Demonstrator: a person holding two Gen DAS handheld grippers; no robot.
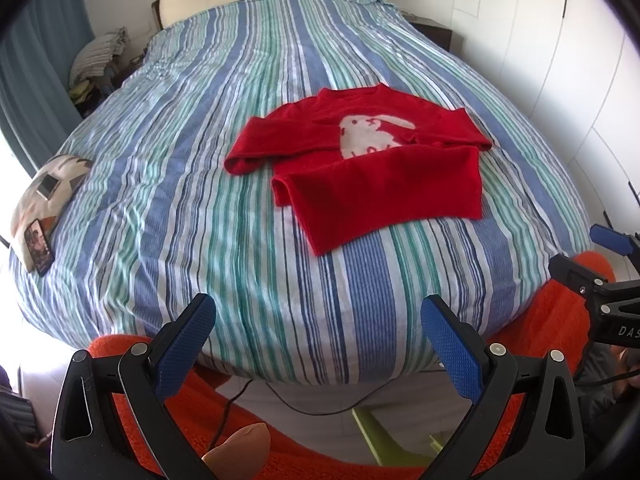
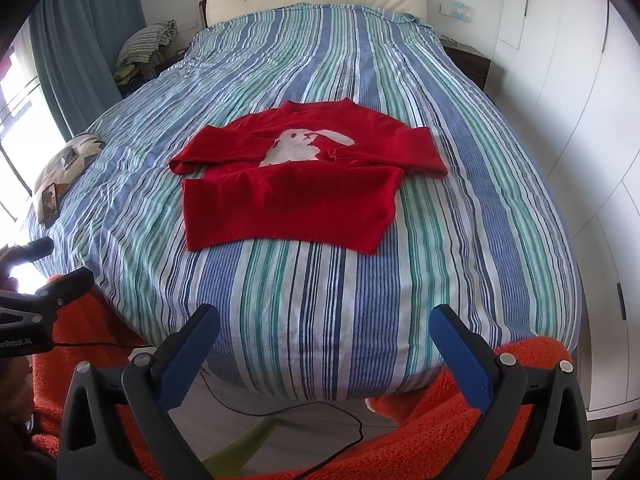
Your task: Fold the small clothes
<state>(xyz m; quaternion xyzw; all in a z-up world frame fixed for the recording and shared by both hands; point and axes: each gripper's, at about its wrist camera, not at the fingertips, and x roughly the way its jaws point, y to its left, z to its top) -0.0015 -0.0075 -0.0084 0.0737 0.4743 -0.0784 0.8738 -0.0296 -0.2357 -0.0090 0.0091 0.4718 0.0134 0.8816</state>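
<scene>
A small red sweater with a white rabbit design lies on the striped bed; it also shows in the right wrist view. Both sleeves are folded across the chest and the bottom hem is folded up over them. My left gripper is open and empty, held back from the bed's foot edge, well short of the sweater. My right gripper is open and empty, likewise at the foot of the bed. The right gripper also shows at the right edge of the left wrist view.
The bed cover has blue, green and white stripes. A patterned cushion with a dark phone lies at the left edge. White wardrobes stand on the right. An orange fleece and a black cable lie below the grippers.
</scene>
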